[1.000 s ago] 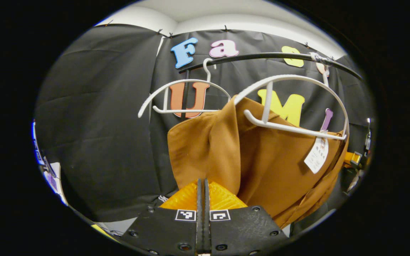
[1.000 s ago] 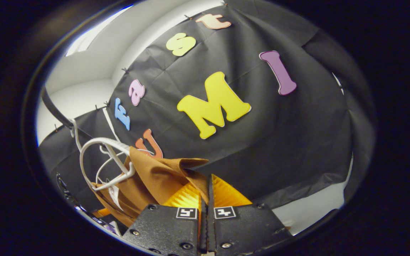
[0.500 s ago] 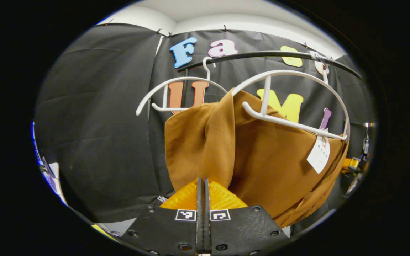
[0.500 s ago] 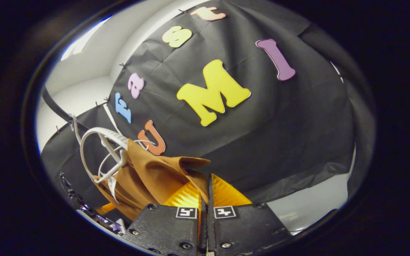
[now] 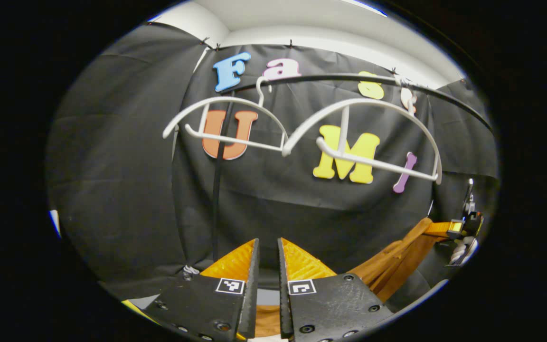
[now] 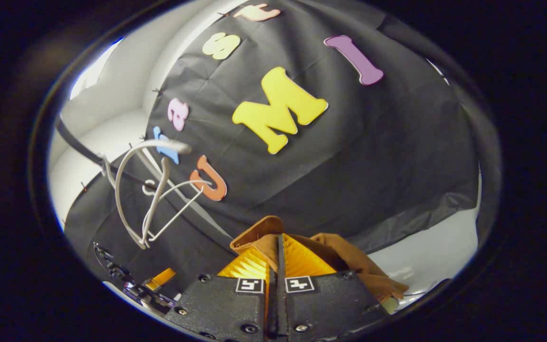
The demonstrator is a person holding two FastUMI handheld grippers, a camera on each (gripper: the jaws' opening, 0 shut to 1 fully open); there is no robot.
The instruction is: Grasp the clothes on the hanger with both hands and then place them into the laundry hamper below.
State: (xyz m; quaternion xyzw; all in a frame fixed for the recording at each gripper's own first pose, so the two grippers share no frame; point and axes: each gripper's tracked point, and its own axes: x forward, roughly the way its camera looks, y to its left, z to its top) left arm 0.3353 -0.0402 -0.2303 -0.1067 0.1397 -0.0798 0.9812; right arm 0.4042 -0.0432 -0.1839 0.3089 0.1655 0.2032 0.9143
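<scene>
With the left gripper point(image 5: 267, 266) parted and empty, the right gripper point(image 6: 277, 266), clamped on the brown garment point(image 6: 349, 266), should lower it straight into the hamper

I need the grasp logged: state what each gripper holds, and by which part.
Right gripper: shut on a bunched fold of the brown garment. Left gripper: jaws open, holding nothing.
</scene>
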